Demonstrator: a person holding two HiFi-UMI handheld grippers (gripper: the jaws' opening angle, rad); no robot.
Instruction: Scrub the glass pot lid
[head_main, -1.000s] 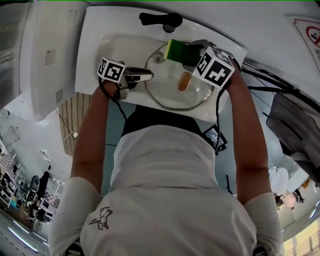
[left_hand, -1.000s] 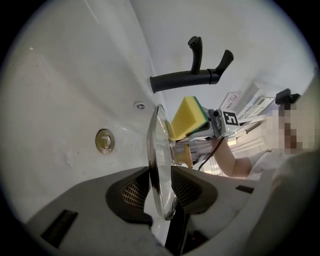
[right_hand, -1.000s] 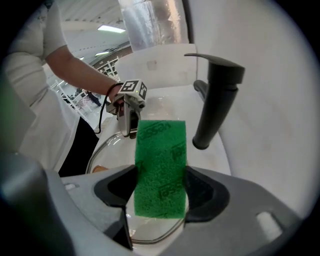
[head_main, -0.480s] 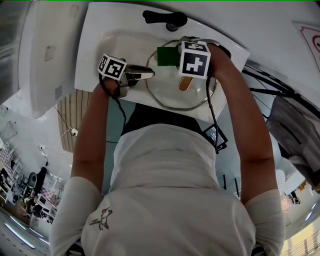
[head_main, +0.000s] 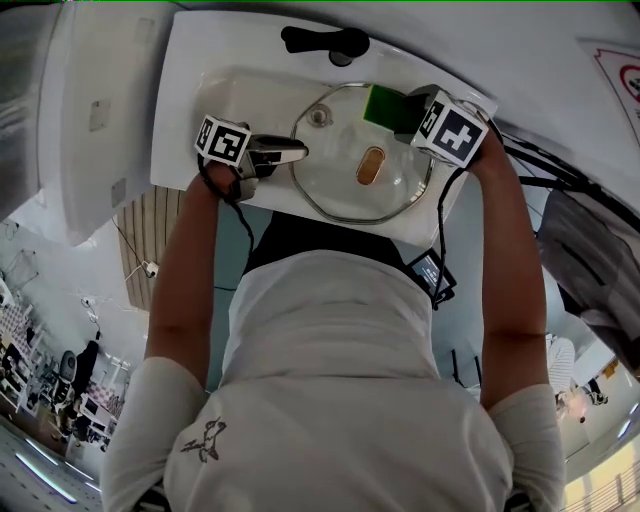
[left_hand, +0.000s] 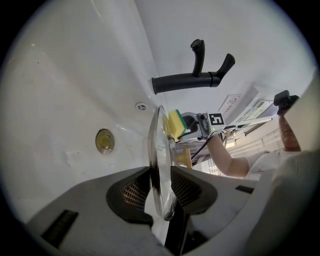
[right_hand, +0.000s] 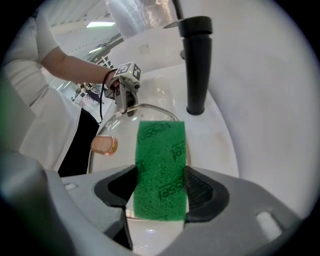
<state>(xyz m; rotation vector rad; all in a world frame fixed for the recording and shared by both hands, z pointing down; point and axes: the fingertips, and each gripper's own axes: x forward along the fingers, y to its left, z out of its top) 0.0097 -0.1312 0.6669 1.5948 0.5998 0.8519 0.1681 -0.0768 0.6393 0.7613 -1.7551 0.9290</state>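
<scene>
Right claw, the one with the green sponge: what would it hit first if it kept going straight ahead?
The right claw carries the green sponge ahead of it, so the sponge would meet the glass pot lid first, probably near its rim; it may already touch.

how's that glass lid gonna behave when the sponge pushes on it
The glass lid is probably rigid and breakable, being clear glass. Gripped only at its rim by the left gripper, it may pivot or slip under pressure. The sponge likely squashes first.
</scene>
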